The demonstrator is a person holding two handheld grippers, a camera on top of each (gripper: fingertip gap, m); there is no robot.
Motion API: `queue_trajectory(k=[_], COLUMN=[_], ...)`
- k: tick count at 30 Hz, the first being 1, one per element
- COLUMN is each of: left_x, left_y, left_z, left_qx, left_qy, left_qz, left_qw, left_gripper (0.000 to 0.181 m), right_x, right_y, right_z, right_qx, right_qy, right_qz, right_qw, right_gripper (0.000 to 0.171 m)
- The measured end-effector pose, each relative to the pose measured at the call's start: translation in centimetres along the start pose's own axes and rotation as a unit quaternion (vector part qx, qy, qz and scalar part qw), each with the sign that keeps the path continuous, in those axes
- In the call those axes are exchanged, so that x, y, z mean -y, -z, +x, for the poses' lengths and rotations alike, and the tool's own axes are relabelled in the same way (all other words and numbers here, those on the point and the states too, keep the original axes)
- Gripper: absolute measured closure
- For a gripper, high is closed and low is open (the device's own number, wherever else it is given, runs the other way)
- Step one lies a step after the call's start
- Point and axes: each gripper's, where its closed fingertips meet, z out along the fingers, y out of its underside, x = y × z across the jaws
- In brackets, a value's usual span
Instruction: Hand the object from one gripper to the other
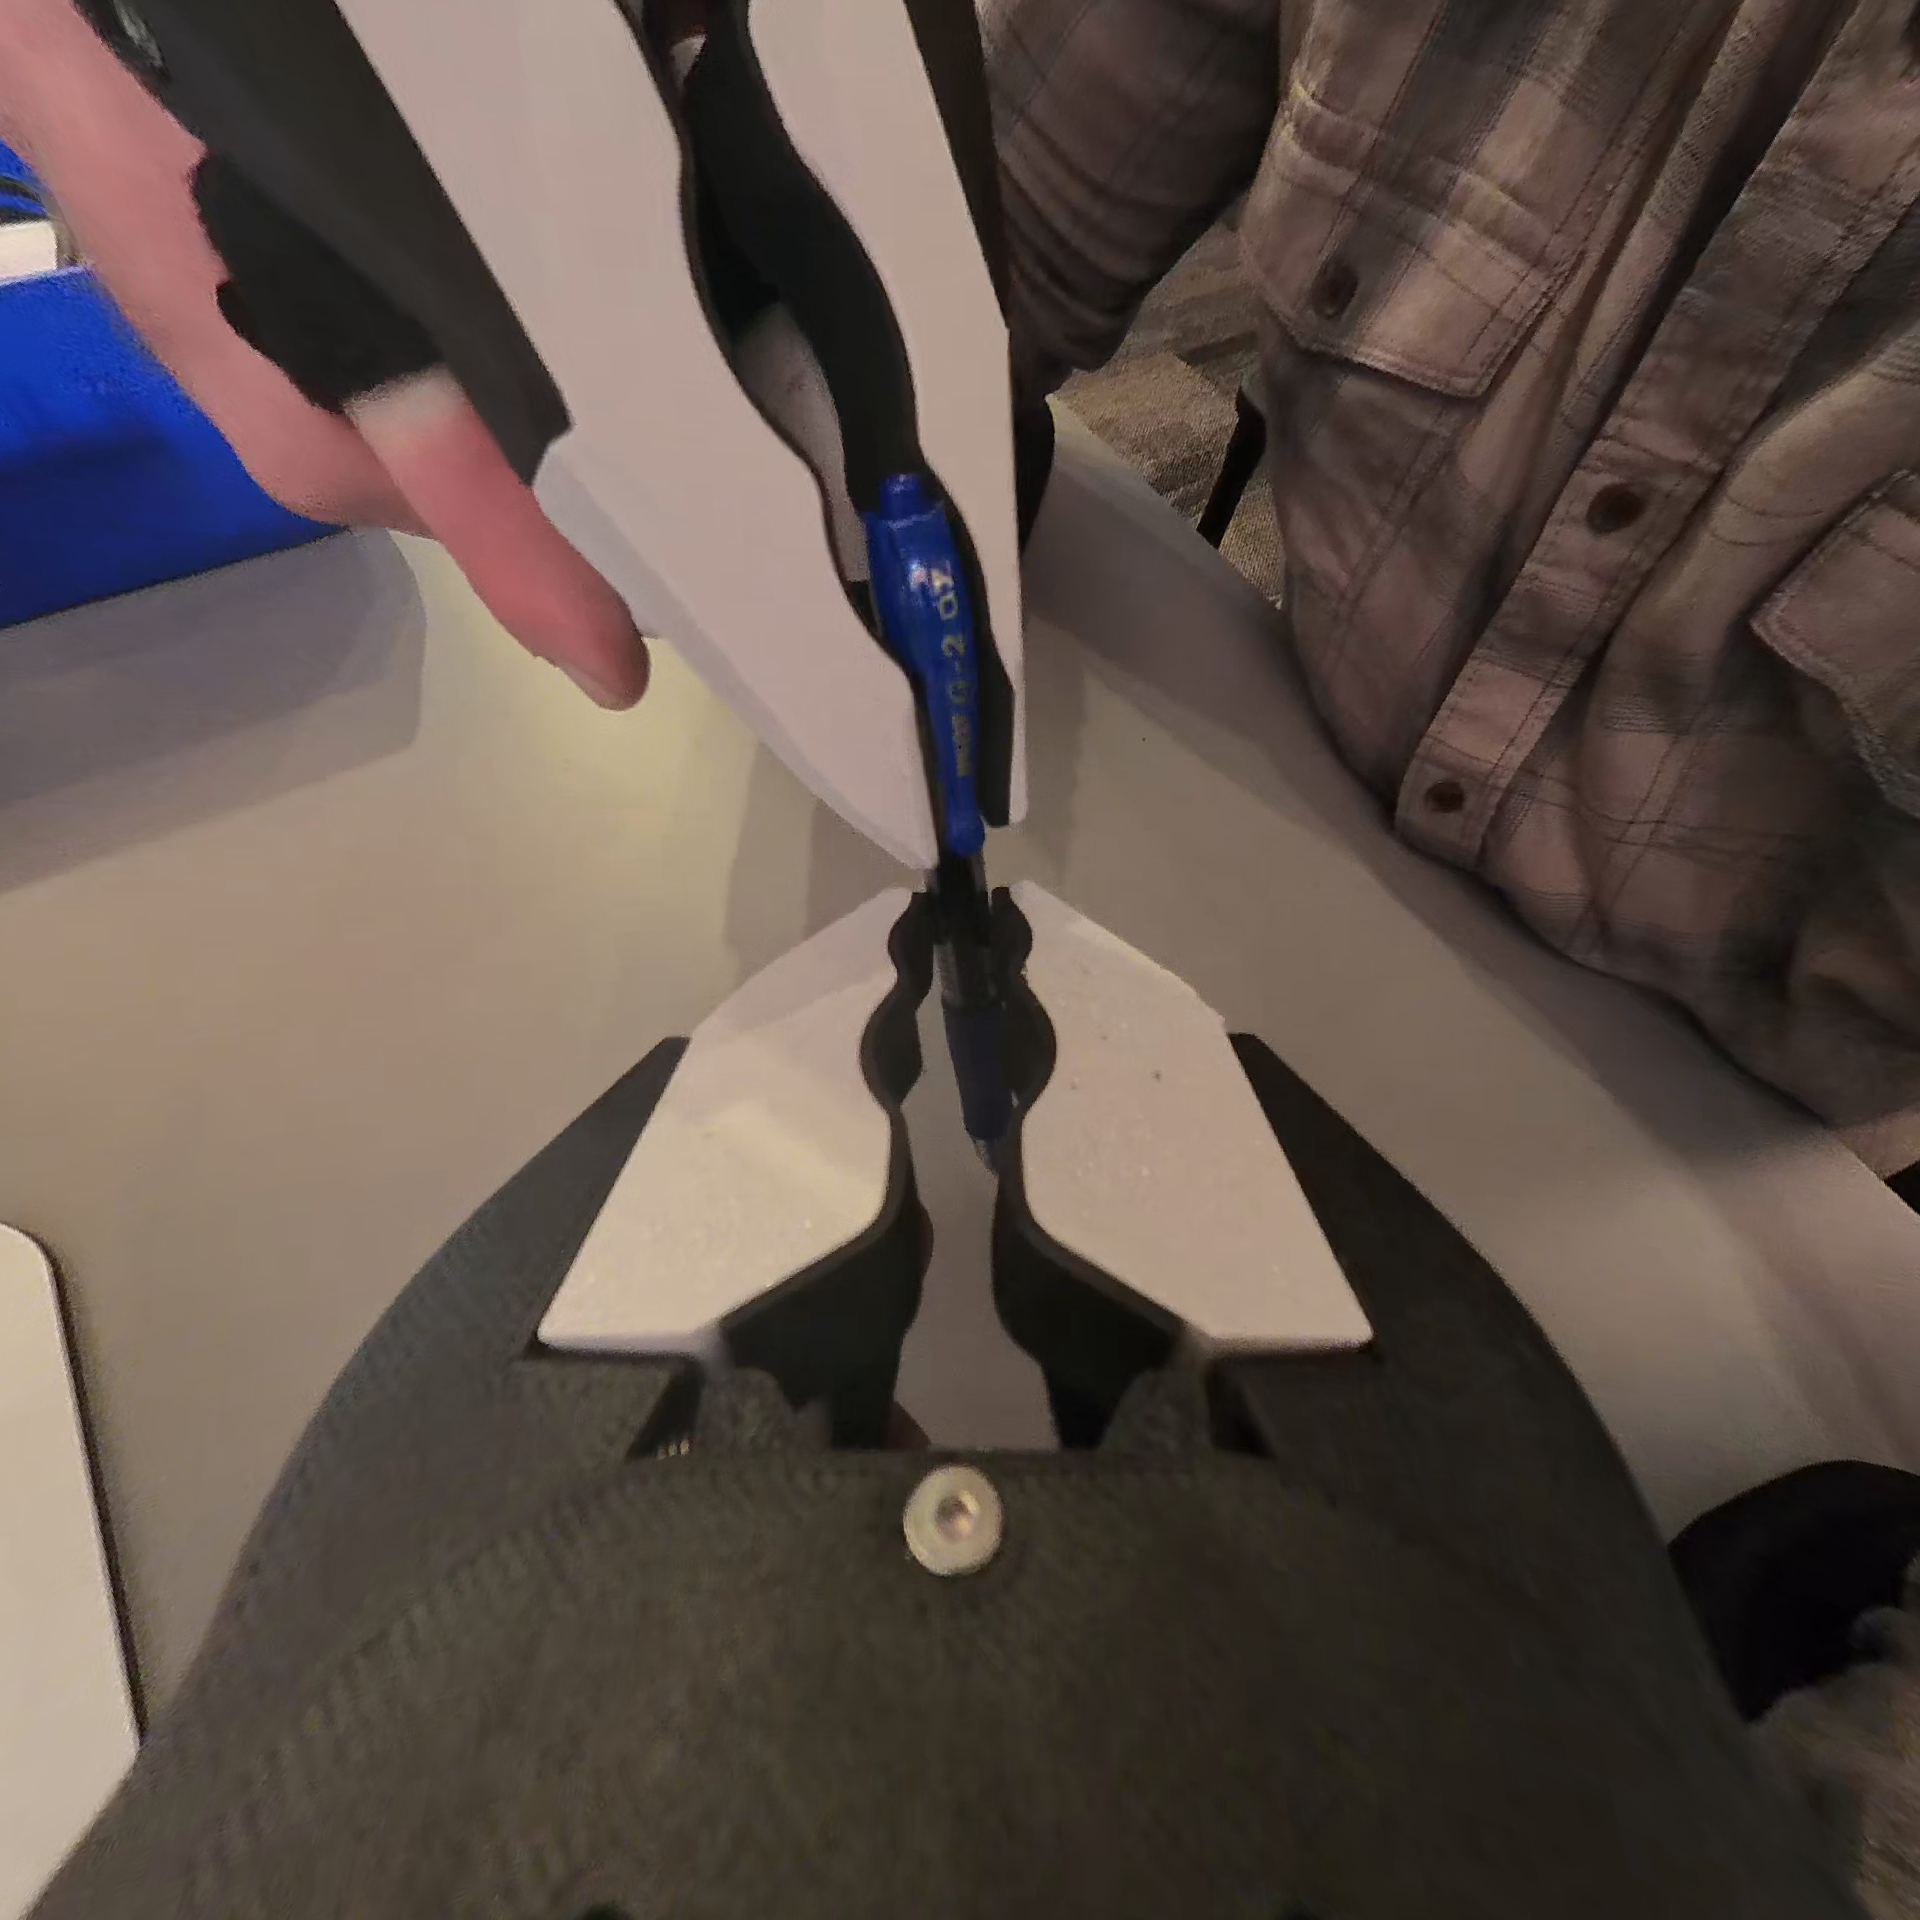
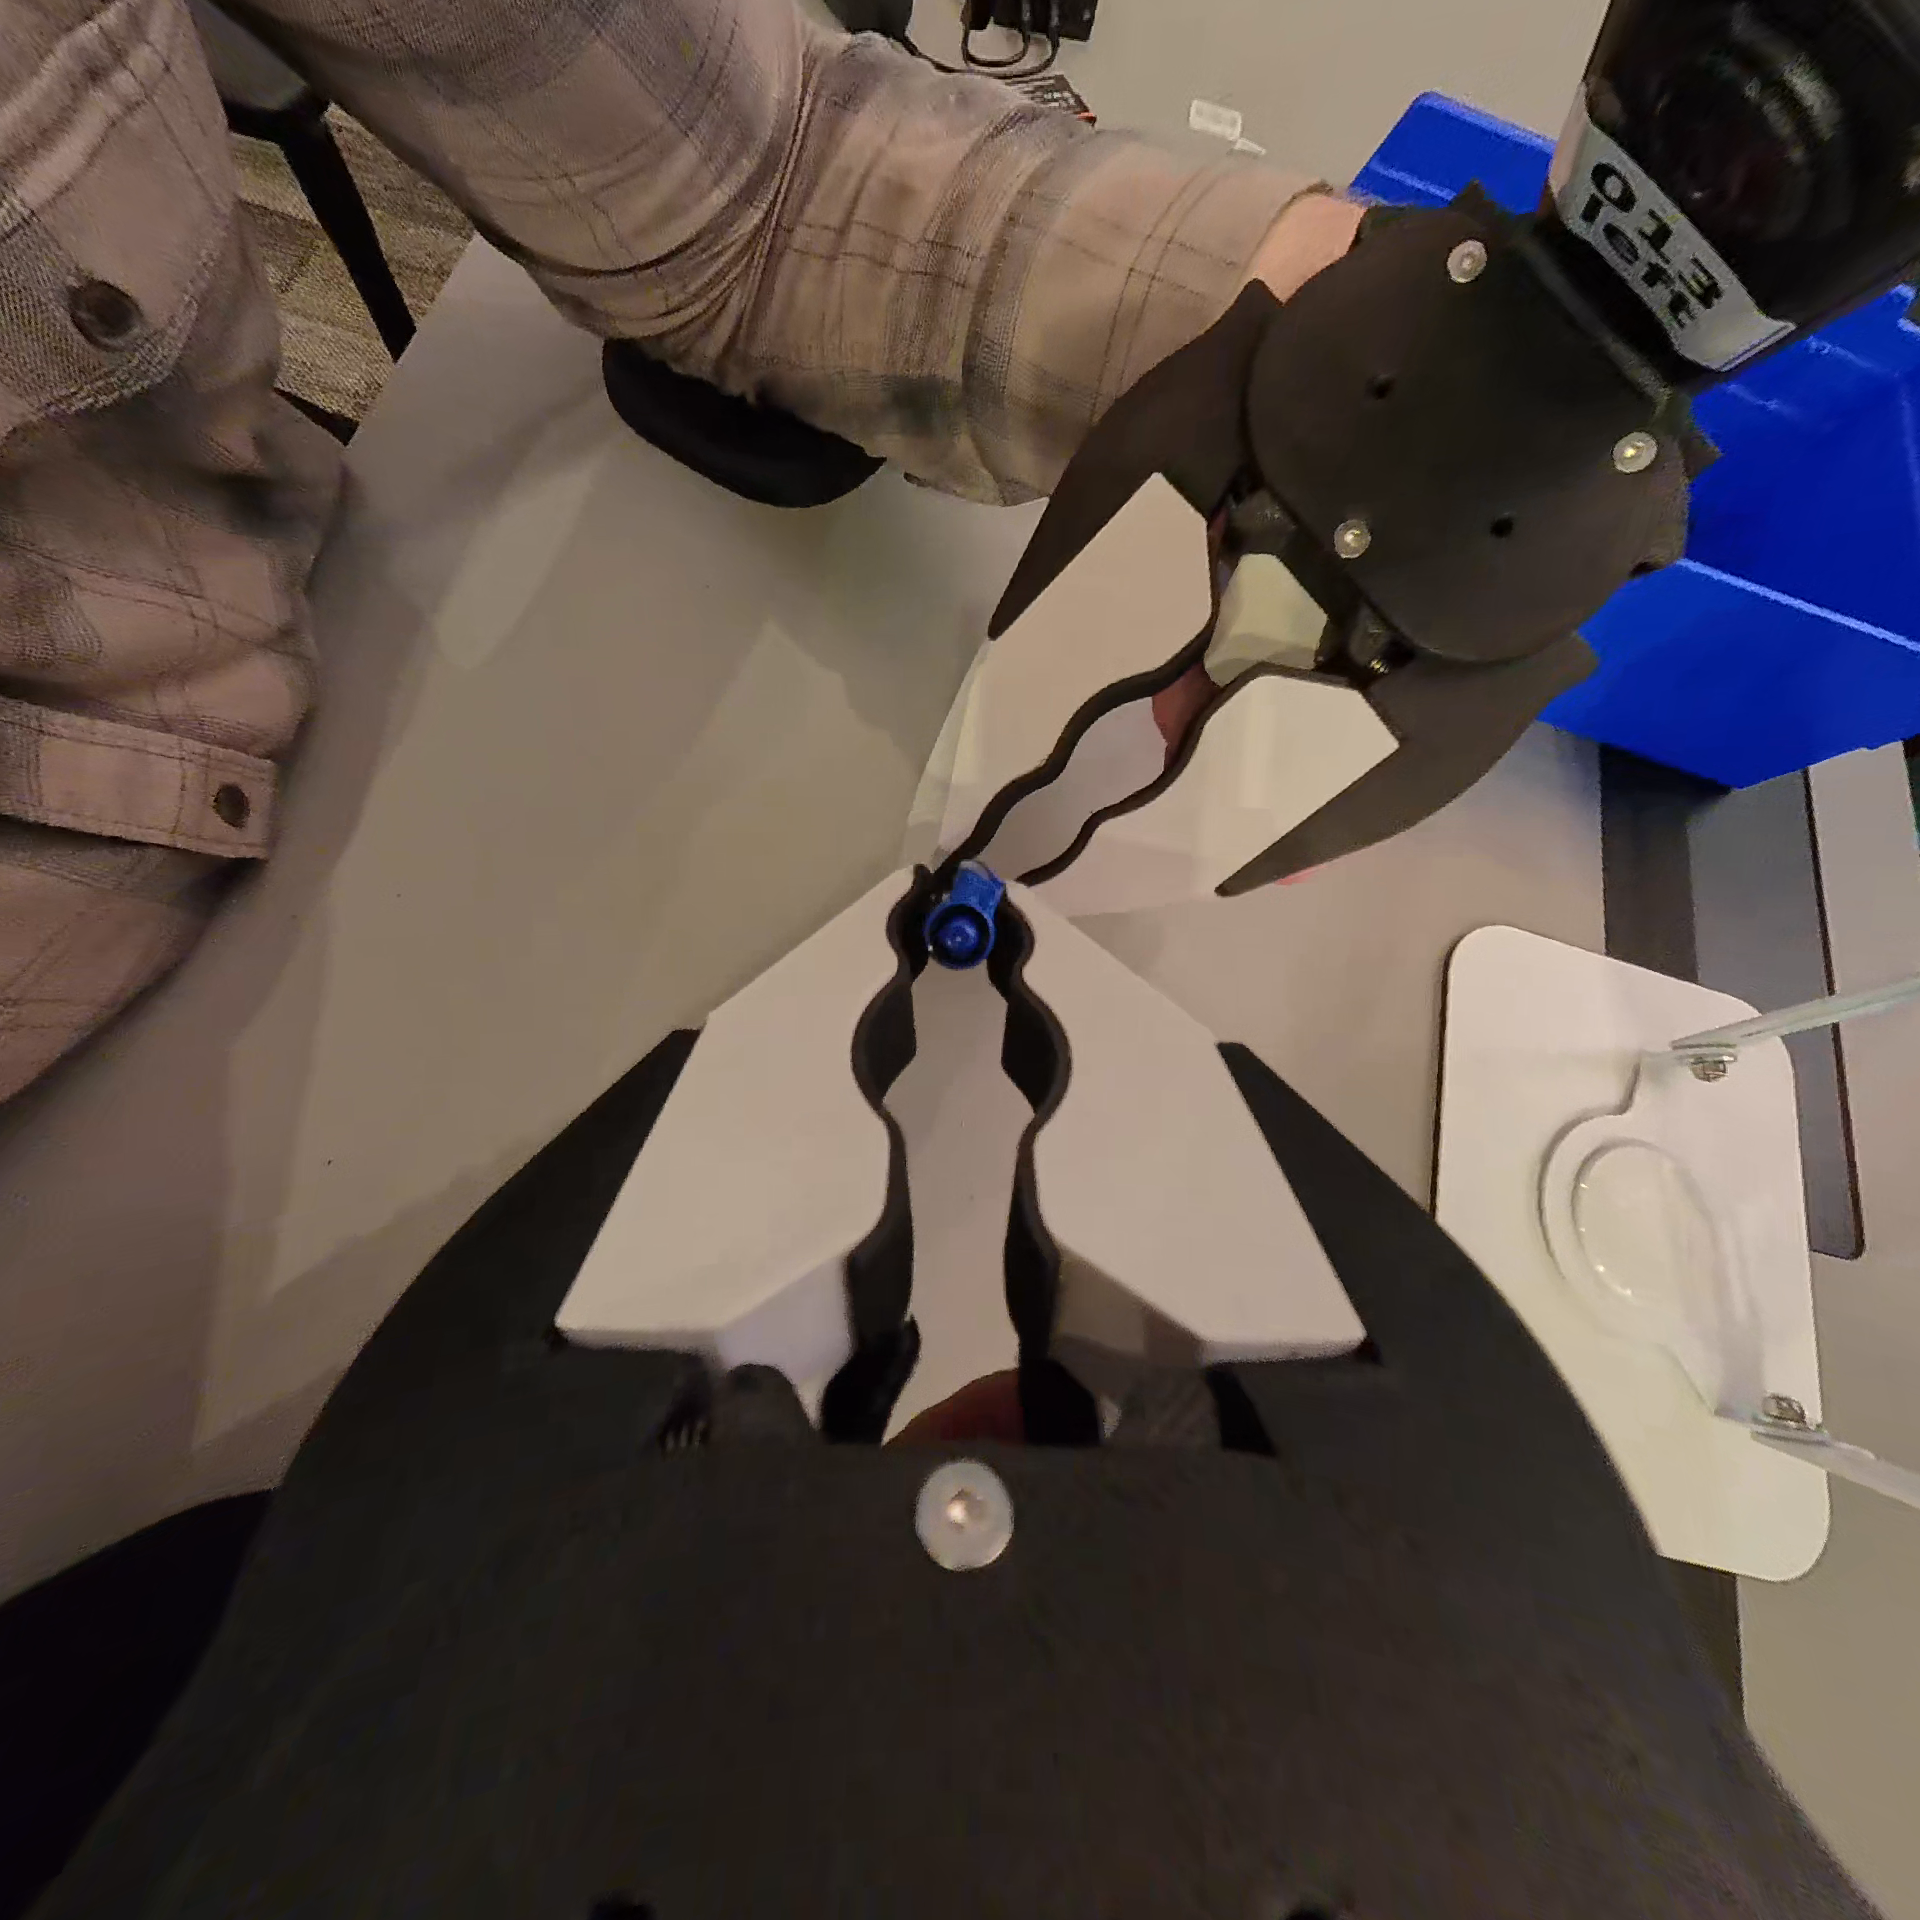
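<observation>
Two tools, left (image 1: 961,904) & right (image 2: 961,914), both clenched on blue pen (image 1: 940,644); blue bin (image 2: 1766,582) nearby.

A pale grey table (image 2: 623,727) fills the middle of the right wrist view. On it lie a blue bin (image 2: 1787,582) at upper right, a white plate-like board (image 2: 1507,1299) (clear fitting on top) at right, and a black round object (image 2: 727,436) at upper centre.

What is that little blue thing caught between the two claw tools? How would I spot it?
Above the pale table, two hand-held grippers meet tip to tip: the left hand-held gripper and the right hand-held gripper. Pinched between both is a slim blue pen, the only blue thing between their white-and-black fingers.
</observation>
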Motion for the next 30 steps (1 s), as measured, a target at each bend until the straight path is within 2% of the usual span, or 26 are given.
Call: queue_trajectory(k=[4,7,9,11,14,16,18,20,21,24,27,30], left_x=[0.0,1.2,2.6,3.9,5.4,6.1,6.5,6.3,6.4,7.1,8.0,8.8], left_y=[0.0,1.2,2.9,5.0,8.6,10.9,12.8,14.2,14.3,13.9,13.6,14.0], left_z=[-0.2,-1.7,-3.5,-4.8,-7.1,-8.1,-9.1,-9.9,-9.8,-9.6,-9.2,-8.8], left_qx=[0.011,0.059,0.113,0.144,0.177,0.177,0.170,0.175,0.155,0.161,0.212,0.274], left_qy=[-0.004,0.000,0.012,0.034,0.089,0.121,0.153,0.165,0.175,0.155,0.104,0.060], left_qz=[-0.003,0.036,0.084,0.147,0.259,0.345,0.422,0.481,0.496,0.525,0.535,0.536], left_qw=[1.000,0.998,0.990,0.978,0.945,0.914,0.877,0.843,0.837,0.822,0.811,0.796], left_gripper=[0.171,0.169,0.147,0.135,0.131,0.126,0.112,0.114,0.114,0.117,0.121,0.131], right_x=[-0.1,0.5,1.0,1.6,2.9,4.1,4.8,5.2,5.7,6.0,5.8,4.9], right_y=[0.1,1.1,2.5,4.0,6.4,8.3,10.2,11.4,12.2,13.1,13.5,13.4], right_z=[0.2,1.8,3.7,5.6,8.2,9.8,11.0,11.4,11.3,11.6,12.0,12.7], right_qx=[-0.001,-0.038,-0.087,-0.136,-0.216,-0.278,-0.335,-0.359,-0.368,-0.337,-0.246,-0.190], right_qy=[0.003,-0.003,-0.009,-0.011,-0.001,0.011,0.022,0.030,0.036,-0.029,-0.139,-0.205], right_qz=[-0.002,0.025,0.051,0.083,0.144,0.198,0.245,0.283,0.315,0.410,0.529,0.584], right_qw=[1.000,0.999,0.995,0.987,0.966,0.940,0.909,0.889,0.874,0.847,0.800,0.763], right_gripper=[0.164,0.164,0.164,0.164,0.164,0.164,0.165,0.165,0.164,0.165,0.164,0.164])
